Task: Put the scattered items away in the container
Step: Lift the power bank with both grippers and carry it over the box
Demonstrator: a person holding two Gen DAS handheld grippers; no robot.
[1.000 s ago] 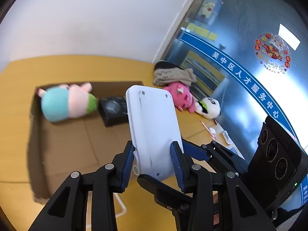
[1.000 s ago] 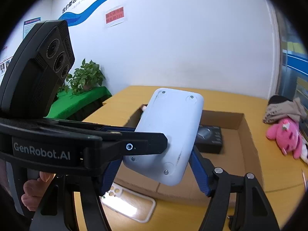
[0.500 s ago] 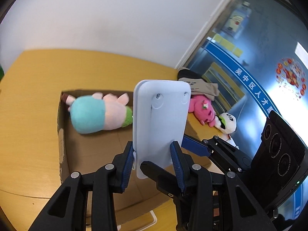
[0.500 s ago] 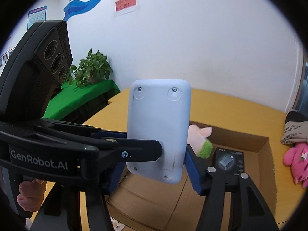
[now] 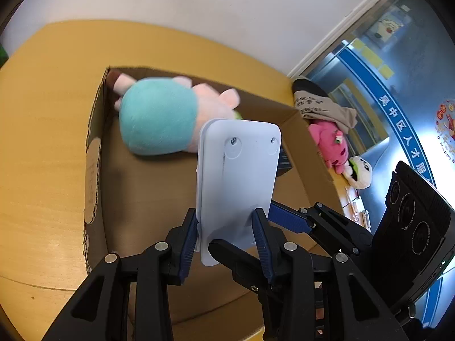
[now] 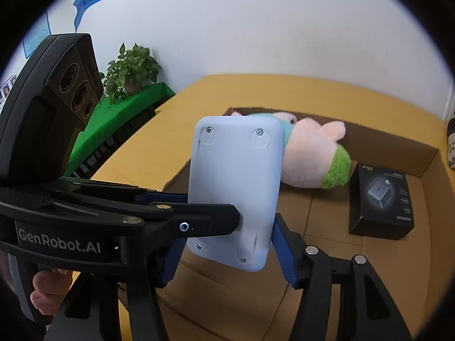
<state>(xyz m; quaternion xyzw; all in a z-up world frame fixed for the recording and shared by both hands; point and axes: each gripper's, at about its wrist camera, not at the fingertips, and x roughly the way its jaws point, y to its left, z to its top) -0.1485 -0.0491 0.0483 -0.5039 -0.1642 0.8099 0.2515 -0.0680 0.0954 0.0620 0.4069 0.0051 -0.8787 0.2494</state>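
A white flat device (image 5: 237,182) with four screwed feet stands upright over the open cardboard box (image 5: 93,153). My left gripper (image 5: 226,236) is shut on its lower edges. My right gripper (image 6: 224,253) is shut on the same device (image 6: 236,190), crossing the left one from the side. In the box lie a teal and pink plush (image 5: 162,116), also in the right wrist view (image 6: 312,156), and a black product box (image 6: 381,201). A pink plush (image 5: 330,145), a panda plush (image 5: 358,170) and a beige cloth (image 5: 324,108) lie on the table beyond the box.
The yellow table (image 5: 42,142) carries the box. Small pens or sticks (image 5: 355,201) lie on it at the right. A wall stands behind, a glass door at the right. A potted plant (image 6: 130,68) on a green cloth stands to the left.
Both grippers have carried the white device forward over the box. The device has turned from tilted to upright. The plush now looks nearer.
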